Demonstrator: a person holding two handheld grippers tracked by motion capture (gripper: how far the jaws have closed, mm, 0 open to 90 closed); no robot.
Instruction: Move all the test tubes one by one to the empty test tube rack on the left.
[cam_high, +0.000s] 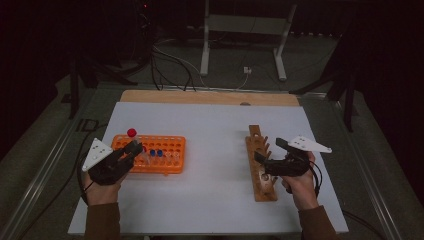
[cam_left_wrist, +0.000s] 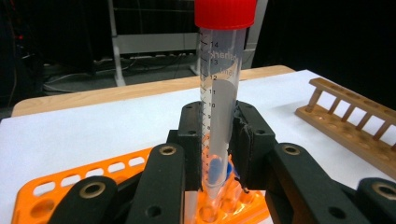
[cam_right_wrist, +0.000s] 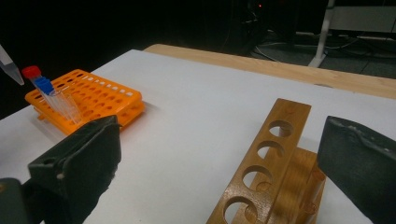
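The left gripper (cam_left_wrist: 219, 154) is clamping the upright red-capped clear plastic tube (cam_left_wrist: 219, 93) between its fingers; the right gripper (cam_right_wrist: 219, 158) is gaping wide astride the wooden rack (cam_right_wrist: 266, 172).

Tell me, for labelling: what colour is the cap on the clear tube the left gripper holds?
Red, clearest in the left gripper view.

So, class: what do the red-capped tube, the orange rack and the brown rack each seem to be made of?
Red-capped tube: likely clear plastic; see-through wall with printed scale marks, glossy cap.
Orange rack: probably moulded plastic; even bright colour, smooth, neat holes.
Brown rack: looks like varnished wood; visible grain, slight sheen.
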